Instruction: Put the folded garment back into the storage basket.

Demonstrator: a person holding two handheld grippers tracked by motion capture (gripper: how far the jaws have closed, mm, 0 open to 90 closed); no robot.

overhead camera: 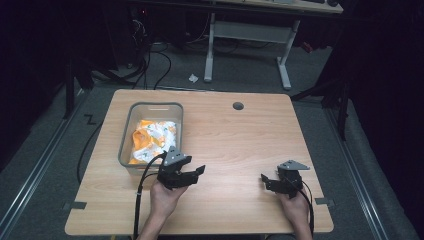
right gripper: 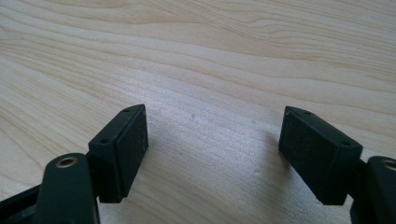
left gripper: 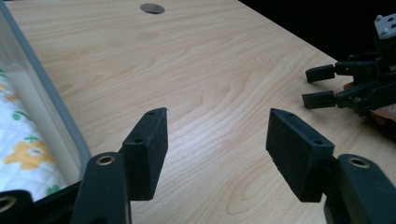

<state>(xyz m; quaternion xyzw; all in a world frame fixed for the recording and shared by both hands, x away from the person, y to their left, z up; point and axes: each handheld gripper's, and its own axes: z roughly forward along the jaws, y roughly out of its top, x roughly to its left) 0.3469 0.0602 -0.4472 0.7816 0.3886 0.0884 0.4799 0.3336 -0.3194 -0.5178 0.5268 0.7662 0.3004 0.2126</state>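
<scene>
In the high view, the left claw [overhead camera: 196, 173] is held open and empty beside the grey bin [overhead camera: 127, 134], where the orange-flowered cloth [overhead camera: 150, 137] lies. In the left gripper view, the bin wall could be knocked. In the right gripper view, the right claw [right gripper: 212, 140] is seen open over the bare table [right gripper: 210, 56].

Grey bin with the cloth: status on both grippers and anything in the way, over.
Left gripper open, empty, beside the grey bin. Right gripper open, empty, over bare table. Orange-flowered cloth bunched inside the bin, untouched. Nothing in the way.
</scene>
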